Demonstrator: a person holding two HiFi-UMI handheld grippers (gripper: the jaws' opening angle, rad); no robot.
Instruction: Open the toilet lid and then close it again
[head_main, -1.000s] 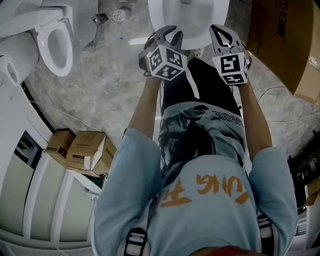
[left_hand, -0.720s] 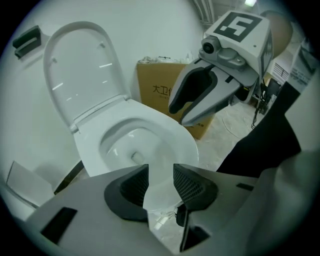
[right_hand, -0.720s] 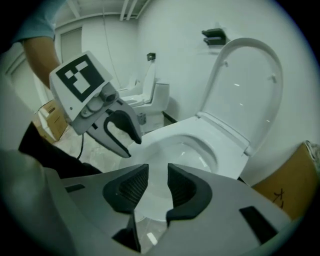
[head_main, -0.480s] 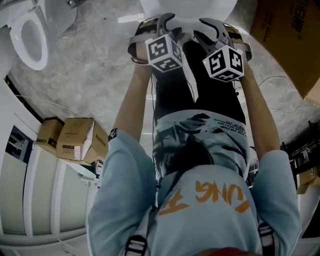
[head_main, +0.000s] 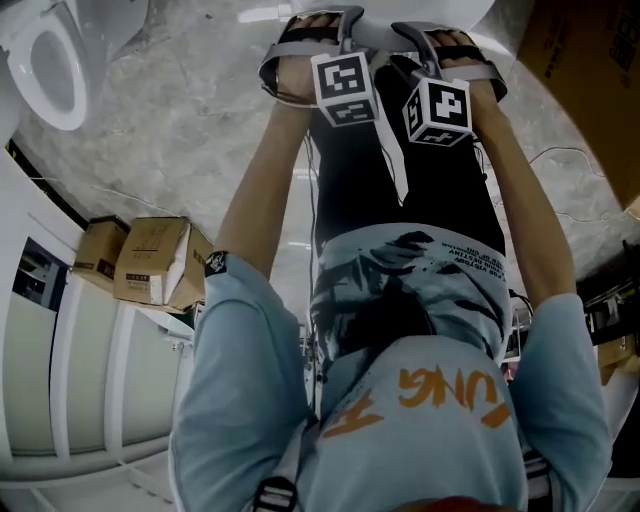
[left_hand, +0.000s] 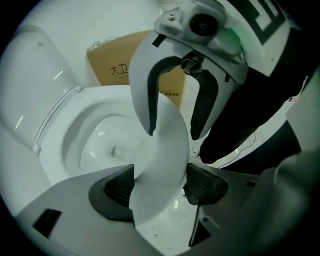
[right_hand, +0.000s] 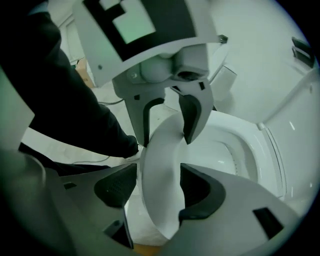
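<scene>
A white toilet stands with its lid (left_hand: 35, 90) raised and the bowl (left_hand: 100, 145) exposed. The curved front of its seat rim (left_hand: 160, 150) runs between the jaws of both grippers. In the left gripper view my left gripper (left_hand: 160, 185) straddles this rim. Its jaws have just been opening, and the pads stand off the rim. My right gripper (right_hand: 156, 187) straddles the same rim (right_hand: 157, 170) close beside it, jaws also just opening, with a gap at the pads. In the head view both marker cubes sit side by side at the top, by the toilet's front edge (head_main: 400, 18).
A second toilet (head_main: 45, 65) stands at the upper left. Two small cardboard boxes (head_main: 150, 260) lie by white panels (head_main: 70, 370) on the left. A big brown carton (head_main: 590, 70) is at the upper right, and a thin cable (head_main: 560, 160) lies on the marble floor.
Both grippers have moved toward the top of the head view, down onto the toilet's front edge, and rolled so that their marker cubes face the camera side by side.
</scene>
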